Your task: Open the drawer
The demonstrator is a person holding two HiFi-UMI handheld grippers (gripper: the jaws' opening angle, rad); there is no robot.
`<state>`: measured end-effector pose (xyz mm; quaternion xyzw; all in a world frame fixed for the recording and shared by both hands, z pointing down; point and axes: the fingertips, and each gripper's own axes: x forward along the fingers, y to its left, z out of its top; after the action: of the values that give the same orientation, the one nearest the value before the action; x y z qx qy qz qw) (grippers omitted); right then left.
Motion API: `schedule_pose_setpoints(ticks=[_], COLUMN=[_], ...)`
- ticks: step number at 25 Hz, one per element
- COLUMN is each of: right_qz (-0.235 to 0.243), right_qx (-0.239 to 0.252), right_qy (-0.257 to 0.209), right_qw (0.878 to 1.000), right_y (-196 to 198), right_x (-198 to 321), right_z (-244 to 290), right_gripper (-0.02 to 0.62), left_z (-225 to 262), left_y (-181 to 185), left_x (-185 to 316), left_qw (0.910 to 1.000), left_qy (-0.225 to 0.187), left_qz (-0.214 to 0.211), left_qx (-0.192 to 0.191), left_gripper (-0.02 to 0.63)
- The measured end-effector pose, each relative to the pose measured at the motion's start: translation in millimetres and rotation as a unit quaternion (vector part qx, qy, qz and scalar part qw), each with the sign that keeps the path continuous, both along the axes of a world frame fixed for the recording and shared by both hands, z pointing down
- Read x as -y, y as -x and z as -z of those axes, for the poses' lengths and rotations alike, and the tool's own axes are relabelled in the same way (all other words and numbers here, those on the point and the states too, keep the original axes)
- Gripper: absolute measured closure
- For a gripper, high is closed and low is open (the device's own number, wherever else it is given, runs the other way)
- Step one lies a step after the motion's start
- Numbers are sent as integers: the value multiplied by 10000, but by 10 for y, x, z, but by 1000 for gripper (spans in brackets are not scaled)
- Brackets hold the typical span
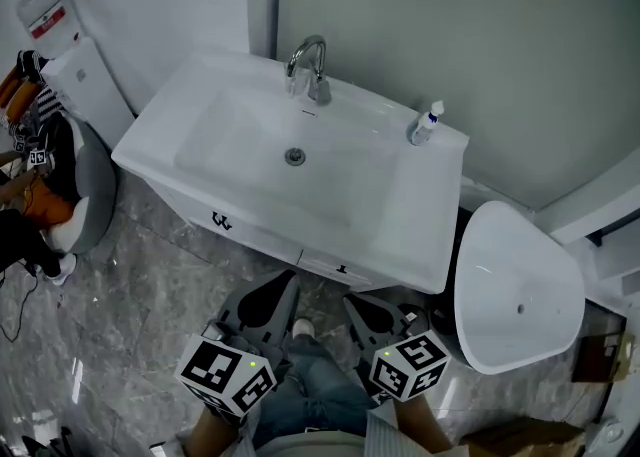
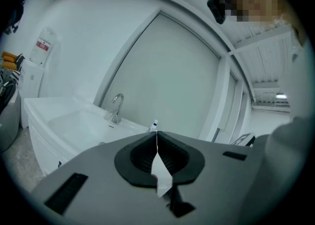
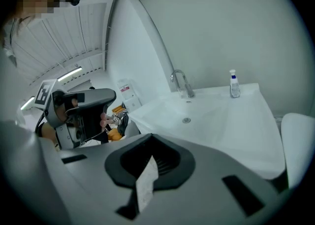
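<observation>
Head view: the drawer point(image 1: 255, 235) sits shut and flush beneath the near rim of the washbasin point(image 1: 200, 115). The left gripper point(image 1: 288, 280) and right gripper point(image 1: 352, 302) are side by side just in front of that rim, clear of the cabinet face. Left gripper view: the 2 jaws are pressed together with nothing between them, and they point across the washbasin toward the tap point(image 2: 116, 107) at its back rim. Right gripper view: the jaws are likewise clenched and empty. The washbasin lies ahead, with a spray bottle point(image 3: 234, 85) on its far right corner.
</observation>
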<state>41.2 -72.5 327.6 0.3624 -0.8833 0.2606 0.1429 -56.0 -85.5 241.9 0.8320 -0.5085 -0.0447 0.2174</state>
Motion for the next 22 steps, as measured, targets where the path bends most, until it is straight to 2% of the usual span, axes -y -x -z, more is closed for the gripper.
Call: schedule_pose_setpoints(ticks=[10,17,22], right_qz=[-53,-541,-863], right_qx=[-79,-46,-1], right_qy=[-175,-95,-50], right_qw=[9998,9985,9963], right_y=[21,36,66], right_x=[510,552,490], right_z=[106,43,-48], right_gripper=[589,589,589], left_z=[-30,-154,-250], left_y=[-72,-112,-38], left_x=[522,531,434], left_qw=[9997,9968,9952], left_qy=[-43,113,152], left_qz=[-241,-776,-945], left_qx=[37,179,206], left_gripper=[588,588,588])
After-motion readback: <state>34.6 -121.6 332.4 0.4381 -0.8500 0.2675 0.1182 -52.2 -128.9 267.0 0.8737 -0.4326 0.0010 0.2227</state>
